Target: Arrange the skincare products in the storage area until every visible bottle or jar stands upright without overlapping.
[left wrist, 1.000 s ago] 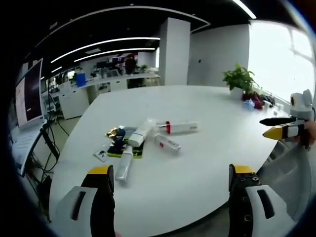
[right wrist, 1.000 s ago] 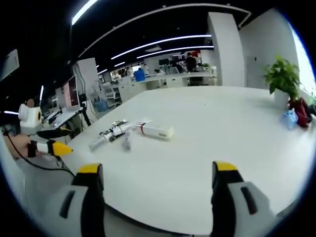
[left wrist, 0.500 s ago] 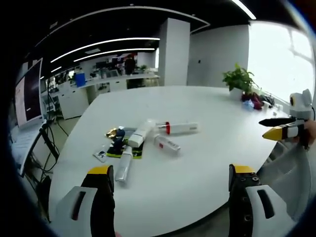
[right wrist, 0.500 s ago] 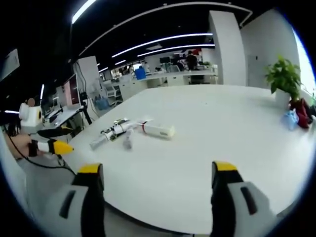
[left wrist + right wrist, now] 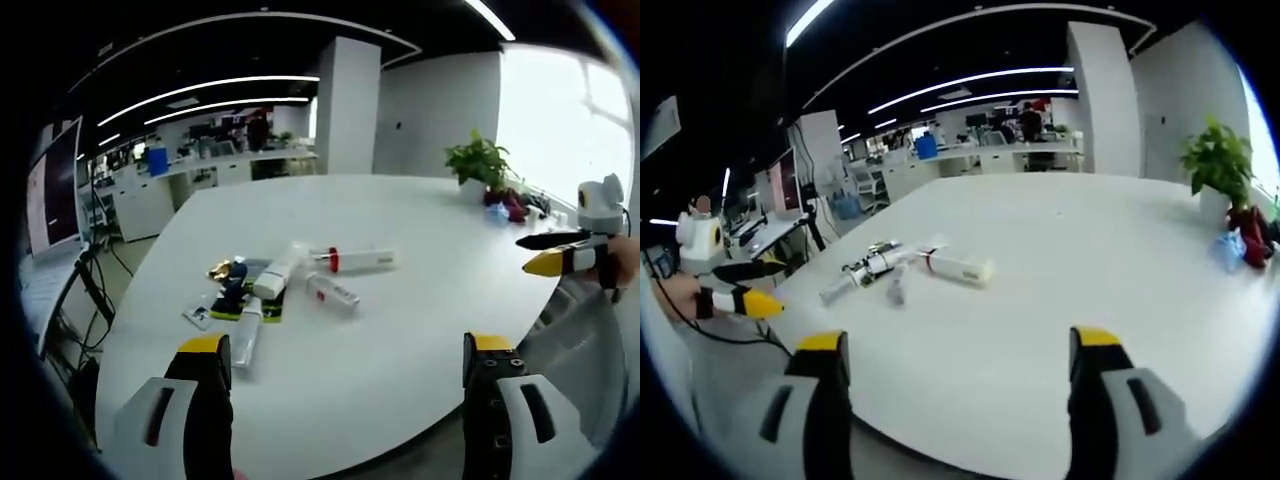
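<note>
Several skincare tubes and bottles lie flat in a loose pile on the white table [image 5: 420, 300]. A long white tube with a red band [image 5: 352, 260] points right, a shorter white tube [image 5: 332, 292] lies below it, another white bottle [image 5: 246, 336] lies near the front, and a dark bottle [image 5: 232, 295] rests on a dark flat pack. In the right gripper view the same pile [image 5: 902, 268] sits left of centre. My left gripper [image 5: 343, 400] is open, well short of the pile. My right gripper [image 5: 953, 400] is open too, and it enters the left gripper view as yellow tips [image 5: 552, 262].
A potted plant [image 5: 480, 162] and small coloured items [image 5: 505, 206] stand at the table's far right corner. Desks, monitors and a white pillar fill the office behind. The left gripper's yellow tip [image 5: 748, 301] and a hand show at the left of the right gripper view.
Both views have shifted slightly as the hands drift; the products lie as before and both grippers stay open.
</note>
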The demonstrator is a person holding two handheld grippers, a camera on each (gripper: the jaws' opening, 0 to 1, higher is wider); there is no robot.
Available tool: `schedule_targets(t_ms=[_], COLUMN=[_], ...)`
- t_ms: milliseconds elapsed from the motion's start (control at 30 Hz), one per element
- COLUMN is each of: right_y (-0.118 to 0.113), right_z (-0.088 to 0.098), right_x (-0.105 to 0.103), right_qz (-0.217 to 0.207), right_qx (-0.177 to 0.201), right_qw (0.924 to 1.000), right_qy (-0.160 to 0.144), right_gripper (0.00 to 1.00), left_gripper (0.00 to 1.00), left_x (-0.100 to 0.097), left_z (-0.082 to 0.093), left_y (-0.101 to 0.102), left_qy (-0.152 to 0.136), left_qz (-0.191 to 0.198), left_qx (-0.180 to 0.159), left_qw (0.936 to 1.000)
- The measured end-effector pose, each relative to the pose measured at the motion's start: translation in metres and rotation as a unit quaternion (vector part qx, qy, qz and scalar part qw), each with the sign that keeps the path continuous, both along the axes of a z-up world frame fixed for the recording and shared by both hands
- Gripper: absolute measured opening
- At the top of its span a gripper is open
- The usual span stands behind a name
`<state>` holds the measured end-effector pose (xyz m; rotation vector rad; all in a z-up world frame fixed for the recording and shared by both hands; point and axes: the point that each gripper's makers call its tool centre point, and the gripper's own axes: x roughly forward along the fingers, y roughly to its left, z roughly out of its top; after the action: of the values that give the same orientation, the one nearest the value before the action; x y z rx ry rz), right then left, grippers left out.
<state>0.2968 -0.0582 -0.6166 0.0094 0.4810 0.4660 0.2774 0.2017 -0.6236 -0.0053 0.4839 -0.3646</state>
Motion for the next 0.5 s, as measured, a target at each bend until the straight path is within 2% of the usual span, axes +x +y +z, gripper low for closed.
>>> schedule_targets(t_ms=[200,500], right_y=[-0.003,-0.013], right_z=[0.001,0.011], right_x=[0.009,0.033], right_qz=[0.006,0.023], right_qx=[-0.011,-0.033], right_qw=[0.9999,0.9990], right_qy=[0.000,-0.021], right_gripper=[0.91,0.90], left_gripper=[0.94,0.93], left_x=[0.000,0.000], left_z=[0.000,0.001], left_y=[0.002,0.003], left_qy=[0.001,0.000], left_qz=[0.004,0.005], left_qx=[-0.004,-0.001], left_qw=[1.0000,1.0000])
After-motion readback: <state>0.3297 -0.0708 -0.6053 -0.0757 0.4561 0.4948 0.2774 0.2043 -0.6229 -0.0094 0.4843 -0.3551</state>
